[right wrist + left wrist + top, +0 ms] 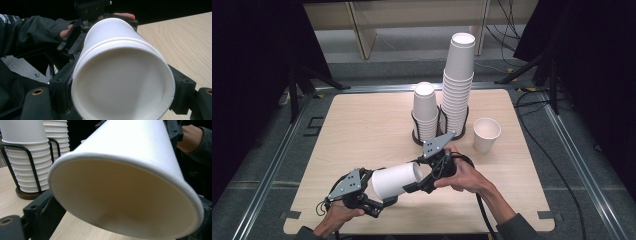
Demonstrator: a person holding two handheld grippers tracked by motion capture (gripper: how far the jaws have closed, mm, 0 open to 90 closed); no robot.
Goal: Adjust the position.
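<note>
A white paper cup point(396, 181) was held on its side above the desk point(362, 130) between both grippers. The right gripper point(428, 179) fingers were clamped on its rim end. The left gripper point(377, 200) fingers flanked its base, seemingly to pull nested cups apart; whether they pressed on it could not be told.

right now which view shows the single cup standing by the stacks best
The high view: the single cup stands upright on the table, right of the taller stack, whole and unblocked. In the left gripper view a pale sliver beside the stack may be its rim, too small to tell. The right gripper view looks at the held cup instead.
</note>
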